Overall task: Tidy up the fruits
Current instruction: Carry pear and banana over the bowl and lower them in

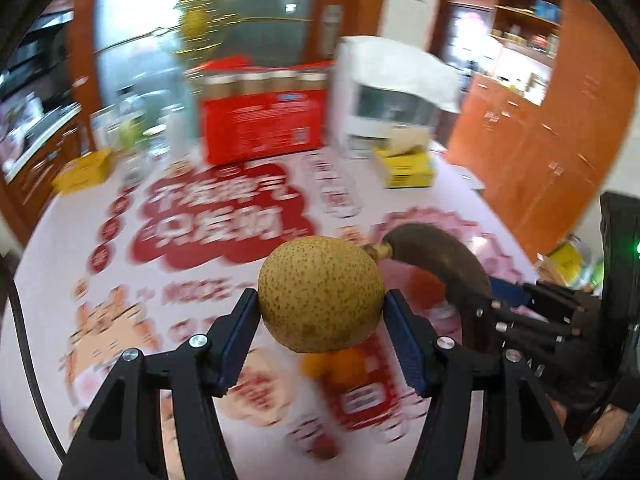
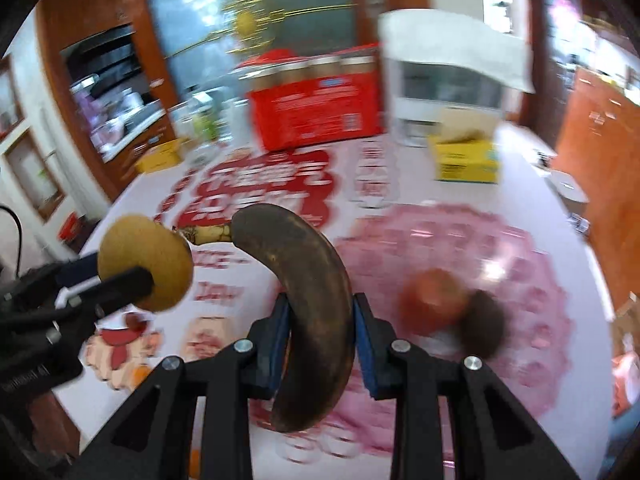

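Note:
My left gripper (image 1: 320, 312) is shut on a round speckled yellow-brown pear (image 1: 320, 294), held above the table. It also shows in the right wrist view (image 2: 146, 262) at the left. My right gripper (image 2: 320, 322) is shut on a brown overripe banana (image 2: 308, 300), held upright above the table; the banana shows in the left wrist view (image 1: 444, 256) to the right of the pear. A pink plate (image 2: 500, 248) lies below right with a red fruit (image 2: 434, 300) and a dark brown fruit (image 2: 484, 322) on it. An orange fruit (image 1: 338, 364) lies under the pear.
The table has a white and red printed cloth (image 1: 224, 220). At the back stand a red box (image 1: 262, 124), a white appliance (image 1: 388, 104), a yellow tissue box (image 1: 406, 164), bottles (image 1: 132, 132) and another yellow box (image 1: 86, 168). Wooden cabinets (image 1: 532, 152) stand at the right.

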Action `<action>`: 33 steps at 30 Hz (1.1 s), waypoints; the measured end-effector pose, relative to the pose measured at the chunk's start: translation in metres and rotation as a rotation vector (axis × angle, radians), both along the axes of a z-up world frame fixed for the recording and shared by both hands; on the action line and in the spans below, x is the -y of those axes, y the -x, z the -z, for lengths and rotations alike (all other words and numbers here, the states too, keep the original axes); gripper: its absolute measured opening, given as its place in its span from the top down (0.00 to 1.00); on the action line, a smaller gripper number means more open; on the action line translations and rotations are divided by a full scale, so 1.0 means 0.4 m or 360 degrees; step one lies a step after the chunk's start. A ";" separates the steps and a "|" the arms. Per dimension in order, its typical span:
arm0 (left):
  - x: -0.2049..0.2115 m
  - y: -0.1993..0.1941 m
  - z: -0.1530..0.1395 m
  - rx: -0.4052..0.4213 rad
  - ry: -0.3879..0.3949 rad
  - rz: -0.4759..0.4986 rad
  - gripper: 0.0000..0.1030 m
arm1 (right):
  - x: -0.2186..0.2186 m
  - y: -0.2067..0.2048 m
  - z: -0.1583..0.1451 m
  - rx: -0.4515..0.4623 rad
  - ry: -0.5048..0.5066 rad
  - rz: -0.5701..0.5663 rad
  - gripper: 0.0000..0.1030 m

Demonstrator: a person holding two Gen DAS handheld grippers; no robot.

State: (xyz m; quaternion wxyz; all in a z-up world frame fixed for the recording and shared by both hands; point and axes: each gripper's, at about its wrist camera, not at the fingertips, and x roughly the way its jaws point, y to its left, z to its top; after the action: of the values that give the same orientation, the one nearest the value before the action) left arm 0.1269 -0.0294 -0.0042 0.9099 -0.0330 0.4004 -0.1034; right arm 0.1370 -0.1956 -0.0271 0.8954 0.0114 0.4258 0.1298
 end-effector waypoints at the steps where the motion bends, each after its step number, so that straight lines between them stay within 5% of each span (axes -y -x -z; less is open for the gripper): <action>1: 0.042 -0.018 0.007 -0.0007 0.0007 0.0044 0.40 | 0.043 0.002 0.004 -0.0012 0.0002 0.0060 0.70; 7: 0.256 -0.097 0.113 -0.0152 -0.0022 0.0227 0.40 | 0.243 0.000 0.054 -0.0093 0.0060 0.0305 0.70; 13: 0.367 -0.118 0.185 -0.0256 -0.0064 0.0273 0.40 | 0.358 -0.026 0.110 -0.0171 0.0037 0.0429 0.70; 33: 0.345 -0.120 0.229 -0.0451 -0.0151 0.0123 0.39 | 0.327 -0.212 0.190 -0.0247 0.0076 0.0305 0.68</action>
State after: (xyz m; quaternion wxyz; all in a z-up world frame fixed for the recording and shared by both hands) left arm 0.1749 -0.1674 -0.0957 0.8402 0.0113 0.5301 -0.1137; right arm 0.2218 -0.3264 -0.1032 0.8680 0.0406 0.4938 0.0321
